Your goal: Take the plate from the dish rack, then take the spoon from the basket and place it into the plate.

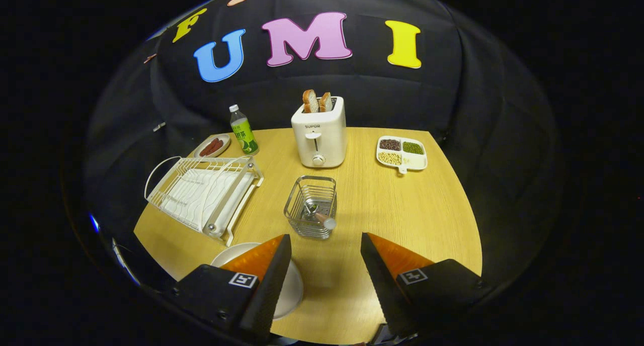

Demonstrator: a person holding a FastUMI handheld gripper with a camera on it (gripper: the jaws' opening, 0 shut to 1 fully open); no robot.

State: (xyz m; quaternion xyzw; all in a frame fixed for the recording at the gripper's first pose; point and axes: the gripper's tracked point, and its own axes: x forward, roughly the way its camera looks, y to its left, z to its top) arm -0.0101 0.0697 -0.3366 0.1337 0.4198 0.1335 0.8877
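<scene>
We see the dish rack (pixel 204 195) empty, left of the basket (pixel 311 206); the plate (pixel 294 285) lies on the bench (pixel 402 210) under our released, empty claw (pixel 326 265). The spoon (pixel 322 216), seemingly, waits in the basket, ungrasped.

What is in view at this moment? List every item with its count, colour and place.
table: 1, light wood, under everything
plate: 1, white, on the table, partly under one finger
basket: 1, metal wire, just ahead of the fingers
spoon: 1, metal with a pale handle end, standing in the basket
dish rack: 1, white, beside the basket, no plate in it
toaster: 1, white, beyond the basket
bread: 2 slices, brown, in the toaster's slots
bottle: 1, green label, white cap, behind the rack
small dish: 1, holds something reddish, next to the bottle
divided tray: 1, white, holds dark, green and pale beans
gripper: 1, fingers open, holding nothing
</scene>
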